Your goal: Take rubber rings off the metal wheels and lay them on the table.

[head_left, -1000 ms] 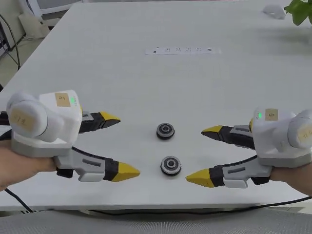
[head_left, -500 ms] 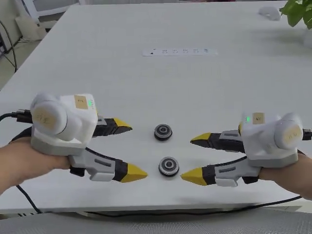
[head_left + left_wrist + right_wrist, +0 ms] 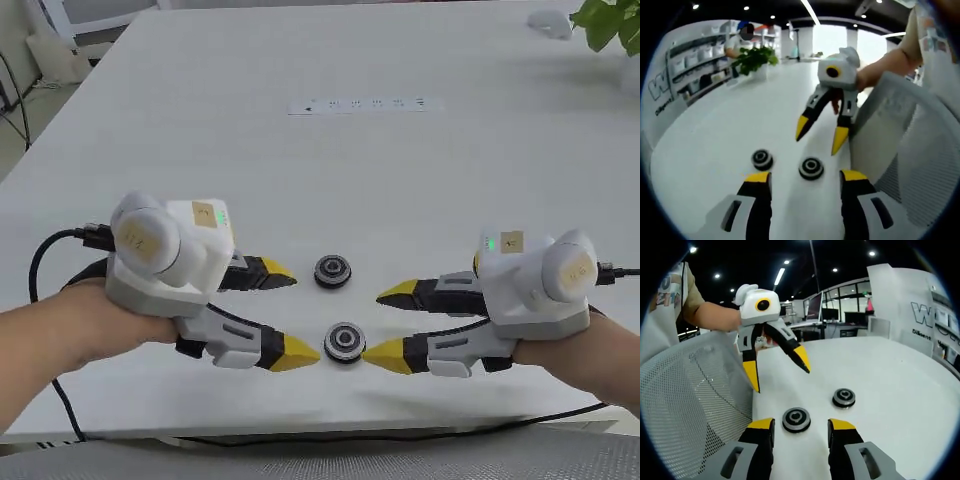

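A black-ringed near wheel [image 3: 345, 341] lies flat on the white table [image 3: 300, 170], between the facing tips of the left gripper [image 3: 303, 316] and the right gripper [image 3: 371, 324]. Both grippers have their jaws spread apart. The far wheel [image 3: 332, 271] lies just beyond.

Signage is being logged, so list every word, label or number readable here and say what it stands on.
"W": large letters cut off after it, on the white wall panel.
"Diligent": small line under it, same panel, barely legible.
Tan stickers on left gripper and right gripper: too small to read.
Power strip markings: too blurred.
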`<state>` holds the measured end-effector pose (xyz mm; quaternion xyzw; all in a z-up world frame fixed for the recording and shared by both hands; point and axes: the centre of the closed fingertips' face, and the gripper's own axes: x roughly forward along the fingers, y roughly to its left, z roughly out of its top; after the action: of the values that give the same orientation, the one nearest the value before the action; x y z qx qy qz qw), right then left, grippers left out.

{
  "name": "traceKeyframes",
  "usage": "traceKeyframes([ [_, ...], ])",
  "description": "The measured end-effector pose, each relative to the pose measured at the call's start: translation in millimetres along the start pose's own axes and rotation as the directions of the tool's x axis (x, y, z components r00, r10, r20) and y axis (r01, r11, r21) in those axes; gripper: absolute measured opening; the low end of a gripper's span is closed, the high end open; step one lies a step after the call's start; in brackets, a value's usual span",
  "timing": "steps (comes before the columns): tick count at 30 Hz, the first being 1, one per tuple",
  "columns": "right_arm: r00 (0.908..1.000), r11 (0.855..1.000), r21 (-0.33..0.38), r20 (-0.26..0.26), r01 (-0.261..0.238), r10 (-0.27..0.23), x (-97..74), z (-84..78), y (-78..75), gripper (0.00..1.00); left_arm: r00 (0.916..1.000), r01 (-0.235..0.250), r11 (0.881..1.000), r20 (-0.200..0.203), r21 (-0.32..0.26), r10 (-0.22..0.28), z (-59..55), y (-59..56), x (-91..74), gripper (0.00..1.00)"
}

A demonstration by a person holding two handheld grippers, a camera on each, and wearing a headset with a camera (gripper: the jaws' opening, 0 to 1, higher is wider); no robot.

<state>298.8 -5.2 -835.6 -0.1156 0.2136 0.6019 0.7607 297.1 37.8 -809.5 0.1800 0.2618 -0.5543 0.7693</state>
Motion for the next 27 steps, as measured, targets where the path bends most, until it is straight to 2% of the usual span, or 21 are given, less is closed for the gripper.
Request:
traceKeyframes([
  [7, 0.9996, 1.0, 0.013, -0.014, -0.026, 0.026, 5.0, -6.0, 3.6, 0.37, 0.9996, 0.028, 1.0, -0.011, 0.004, -0.028, 0.3, -3.7, 11.6, 0.49],
  [13, 0.9994, 0.999, 0.016, -0.02, -0.028, 0.028, 7.4, -9.8, 2.4, 0.35, 0.9984, 0.053, 0.999, -0.022, 0.014, -0.053, -0.7, -10.1, 21.5, 0.43],
  [21, 0.9991, 0.999, 0.018, -0.025, -0.033, 0.033, 9.0, -12.3, 3.5, 0.35, 0.9974, 0.065, 0.998, -0.03, 0.015, -0.065, -1.6, -9.1, 32.9, 0.32],
  [27, 0.9989, 0.999, 0.013, -0.027, -0.039, 0.039, 9.4, -12.8, 5.4, 0.35, 0.9964, 0.07, 0.997, -0.049, 0.012, -0.069, -7.1, -9.9, 40.9, 0.26],
])
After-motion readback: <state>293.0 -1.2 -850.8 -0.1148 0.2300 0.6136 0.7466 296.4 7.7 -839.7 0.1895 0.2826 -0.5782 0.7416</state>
